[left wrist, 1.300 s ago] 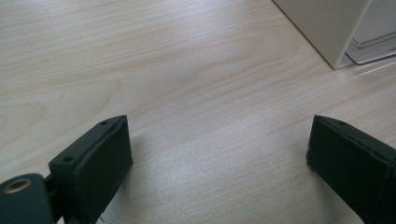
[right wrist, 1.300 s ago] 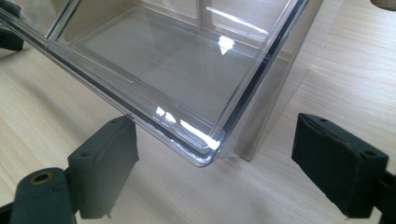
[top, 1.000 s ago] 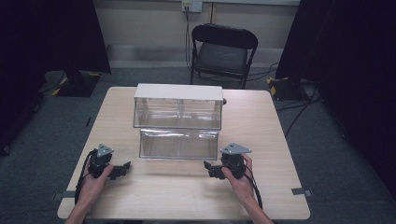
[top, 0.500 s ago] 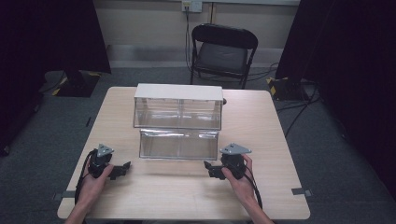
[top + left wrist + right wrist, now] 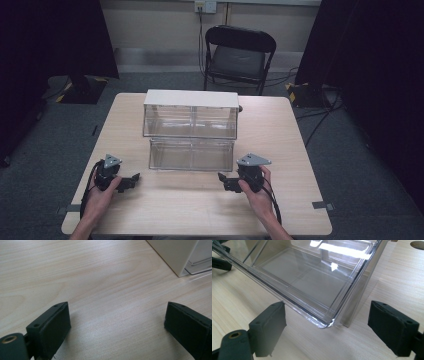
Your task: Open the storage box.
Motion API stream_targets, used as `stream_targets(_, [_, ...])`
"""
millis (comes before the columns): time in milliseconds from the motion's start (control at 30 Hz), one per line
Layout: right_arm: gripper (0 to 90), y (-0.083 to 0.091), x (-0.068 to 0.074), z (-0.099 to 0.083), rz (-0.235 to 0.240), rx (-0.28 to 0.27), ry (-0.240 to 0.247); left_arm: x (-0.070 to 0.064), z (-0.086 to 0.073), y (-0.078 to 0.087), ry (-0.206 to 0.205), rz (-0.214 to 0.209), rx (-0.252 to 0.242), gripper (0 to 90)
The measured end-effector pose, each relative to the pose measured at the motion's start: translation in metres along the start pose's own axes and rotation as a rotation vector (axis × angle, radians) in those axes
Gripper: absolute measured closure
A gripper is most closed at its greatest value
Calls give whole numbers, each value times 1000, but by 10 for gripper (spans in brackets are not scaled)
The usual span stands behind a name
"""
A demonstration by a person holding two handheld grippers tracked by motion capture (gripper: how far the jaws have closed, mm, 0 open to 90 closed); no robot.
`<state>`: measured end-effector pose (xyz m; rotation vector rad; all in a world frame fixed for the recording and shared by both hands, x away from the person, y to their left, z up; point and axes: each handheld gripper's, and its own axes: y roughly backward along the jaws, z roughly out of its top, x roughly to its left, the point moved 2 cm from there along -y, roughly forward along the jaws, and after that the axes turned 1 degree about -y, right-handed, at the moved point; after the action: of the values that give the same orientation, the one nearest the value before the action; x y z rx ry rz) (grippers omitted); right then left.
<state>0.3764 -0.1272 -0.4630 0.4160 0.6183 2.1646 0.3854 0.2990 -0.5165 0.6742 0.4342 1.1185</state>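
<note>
A pale wood-grain surface, smooth and matt, is being shown on the table [image 5: 300, 150]. The drawer [image 5: 312, 285] pulled out at the front is being seen as clear, glossy plastic, with bright reflections being thrown off its walls and floor. The cabinet [image 5: 190, 99] above it is being shown with an opaque, matt cream top and clear glossy fronts. The black pads [image 5: 53, 327] of the left gripper [image 5: 120, 332] and those of the right gripper [image 5: 329, 332] are being seen as matt and slightly rough. A dark, matt finish is being shown on the chair [image 5: 239, 55].
</note>
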Motion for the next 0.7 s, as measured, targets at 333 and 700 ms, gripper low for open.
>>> stream_targets(333, [139, 5, 1, 4, 19, -17, 5, 0, 0, 0, 0, 0, -1, 61])
stream_targets(700, [138, 7, 2, 7, 17, -33, -1, 0, 0, 0, 0, 0, 0, 61])
